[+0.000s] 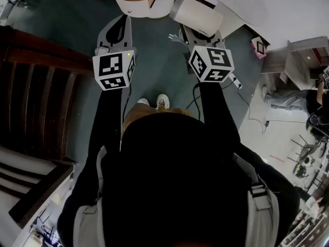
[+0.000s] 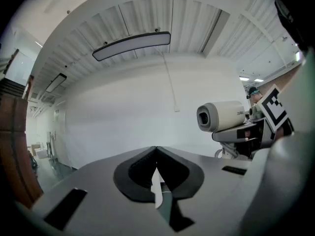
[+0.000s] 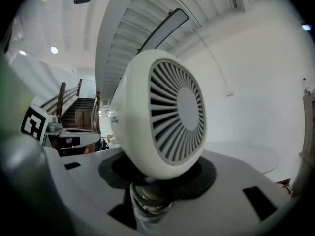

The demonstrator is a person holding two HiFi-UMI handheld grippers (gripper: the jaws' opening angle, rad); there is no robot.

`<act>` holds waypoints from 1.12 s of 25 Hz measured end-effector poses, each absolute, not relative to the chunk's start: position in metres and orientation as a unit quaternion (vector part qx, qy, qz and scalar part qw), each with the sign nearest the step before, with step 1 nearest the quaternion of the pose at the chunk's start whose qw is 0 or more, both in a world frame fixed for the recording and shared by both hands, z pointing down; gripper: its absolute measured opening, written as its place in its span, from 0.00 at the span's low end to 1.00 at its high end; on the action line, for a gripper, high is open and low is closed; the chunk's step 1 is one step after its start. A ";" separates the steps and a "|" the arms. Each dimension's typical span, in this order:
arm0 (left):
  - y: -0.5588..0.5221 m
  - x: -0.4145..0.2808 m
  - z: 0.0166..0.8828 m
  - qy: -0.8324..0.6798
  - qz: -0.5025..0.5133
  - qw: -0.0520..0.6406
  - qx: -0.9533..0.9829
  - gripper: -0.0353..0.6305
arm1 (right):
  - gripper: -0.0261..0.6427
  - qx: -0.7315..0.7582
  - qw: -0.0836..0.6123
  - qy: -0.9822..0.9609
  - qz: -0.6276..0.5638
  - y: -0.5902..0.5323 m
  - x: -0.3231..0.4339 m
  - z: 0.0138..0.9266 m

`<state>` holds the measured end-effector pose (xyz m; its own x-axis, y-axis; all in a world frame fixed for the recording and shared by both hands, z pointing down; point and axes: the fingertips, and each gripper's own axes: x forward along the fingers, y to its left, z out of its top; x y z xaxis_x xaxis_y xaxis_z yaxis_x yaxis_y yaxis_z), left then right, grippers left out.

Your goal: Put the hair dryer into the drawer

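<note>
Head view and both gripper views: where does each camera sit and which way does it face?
Head view: on the person's head, facing steeply down; shows arms, shoes, left hand-held gripper, right hand-held gripper, open drawer.
Left gripper view: rides that gripper, facing along its shut jaws toward a white wall.
Right gripper view: rides that gripper, facing along jaws clamped on the hair dryer.
Shared: all three show the hair dryer.
</note>
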<state>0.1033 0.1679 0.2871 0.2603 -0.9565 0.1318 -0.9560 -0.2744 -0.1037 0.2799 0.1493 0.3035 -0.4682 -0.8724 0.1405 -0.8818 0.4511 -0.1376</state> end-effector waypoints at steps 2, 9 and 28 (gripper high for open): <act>0.168 0.106 0.286 0.601 -0.086 0.006 -0.795 0.08 | 0.35 0.516 0.025 -0.851 0.096 0.148 0.281 0.303; 0.160 0.113 0.285 0.599 -0.076 -0.005 -0.797 0.08 | 0.35 0.506 0.017 -0.856 0.105 0.144 0.281 0.304; 0.153 0.103 0.276 0.598 -0.078 0.007 -0.797 0.08 | 0.35 0.480 0.001 -0.867 0.135 0.131 0.262 0.307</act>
<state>0.1032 0.1527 0.2757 0.2714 -0.9555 0.1158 -0.9532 -0.2835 -0.1050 0.2615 0.1306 0.3073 -0.5383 -0.8325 0.1308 -0.8330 0.5021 -0.2326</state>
